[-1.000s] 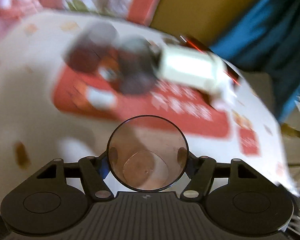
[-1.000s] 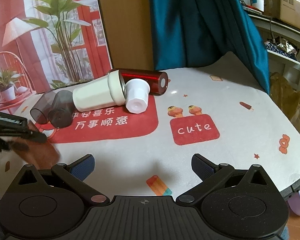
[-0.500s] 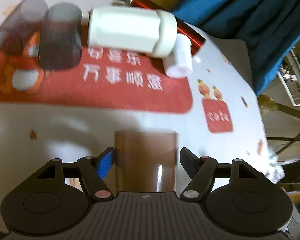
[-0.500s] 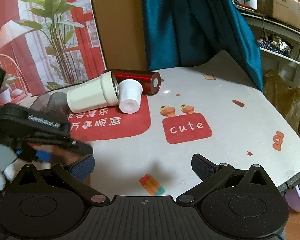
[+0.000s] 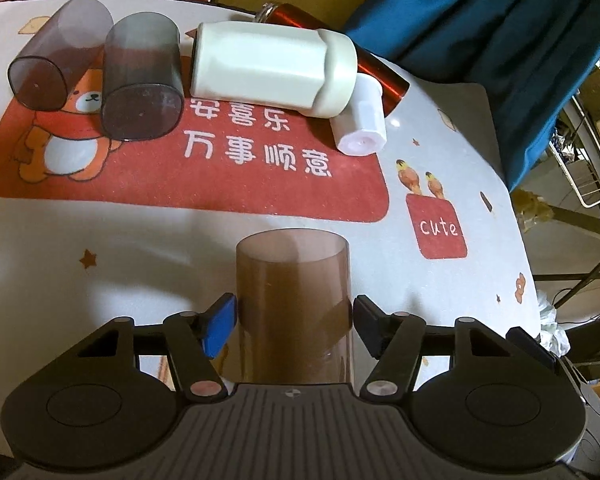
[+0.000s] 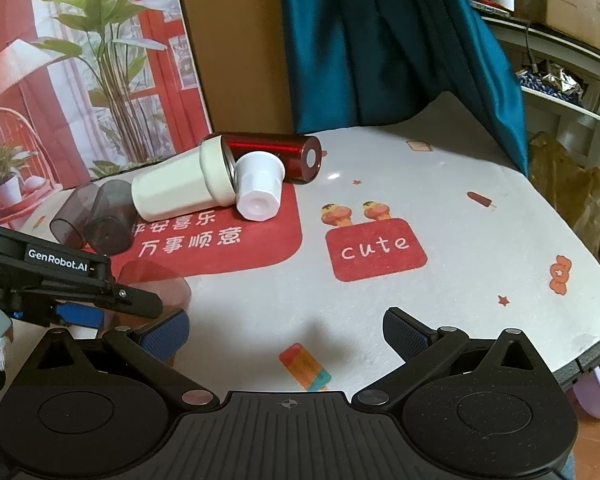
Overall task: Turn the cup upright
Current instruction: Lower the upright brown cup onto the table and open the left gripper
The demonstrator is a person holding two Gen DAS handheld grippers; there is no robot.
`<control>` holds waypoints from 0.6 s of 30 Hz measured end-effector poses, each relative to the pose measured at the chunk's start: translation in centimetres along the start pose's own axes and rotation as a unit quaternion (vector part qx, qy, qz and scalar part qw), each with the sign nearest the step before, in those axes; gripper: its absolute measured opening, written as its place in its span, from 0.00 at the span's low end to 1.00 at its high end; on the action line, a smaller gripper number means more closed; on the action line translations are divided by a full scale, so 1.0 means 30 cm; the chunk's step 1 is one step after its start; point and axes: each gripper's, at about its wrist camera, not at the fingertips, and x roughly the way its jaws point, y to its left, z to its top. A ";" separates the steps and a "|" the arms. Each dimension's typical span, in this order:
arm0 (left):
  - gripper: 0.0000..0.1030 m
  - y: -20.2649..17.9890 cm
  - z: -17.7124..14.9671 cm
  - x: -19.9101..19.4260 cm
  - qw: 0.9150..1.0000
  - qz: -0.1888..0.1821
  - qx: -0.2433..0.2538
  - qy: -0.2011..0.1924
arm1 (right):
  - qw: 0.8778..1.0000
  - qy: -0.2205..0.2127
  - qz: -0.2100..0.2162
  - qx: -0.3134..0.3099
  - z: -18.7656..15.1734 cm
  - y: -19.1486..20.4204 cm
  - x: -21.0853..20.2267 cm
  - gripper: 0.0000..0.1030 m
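A translucent brown cup (image 5: 293, 280) stands upright on the table, rim up, between the fingers of my left gripper (image 5: 294, 322). The jaws sit at its sides; a small gap shows at the right pad (image 5: 370, 326), so the grip looks just loosened. The cup also shows in the right wrist view (image 6: 156, 280), partly hidden by the left gripper (image 6: 60, 280). My right gripper (image 6: 286, 330) is open and empty above the table's front edge.
Lying on their sides at the back: two grey translucent cups (image 5: 60, 60) (image 5: 142, 80), a cream cup (image 5: 272, 68), a small white cup (image 5: 362, 120) and a red metal tumbler (image 5: 340, 40). A blue curtain (image 6: 380, 40) hangs behind. The table edge (image 6: 580, 344) is at right.
My left gripper turned the brown cup from facing the camera to standing upright and lowered it to the table. The jaws have opened slightly. The right gripper has barely moved.
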 end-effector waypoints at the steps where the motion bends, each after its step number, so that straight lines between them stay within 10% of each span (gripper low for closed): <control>1: 0.64 -0.003 -0.001 0.003 1.000 -0.002 -0.004 0.001 | 1.000 -0.001 -0.001 0.000 0.000 -0.001 -0.002 1.00; 18: 0.79 -0.065 -0.014 -0.033 0.999 -0.031 -0.021 -0.027 | 1.000 0.003 -0.015 -0.003 0.002 -0.013 -0.019 1.00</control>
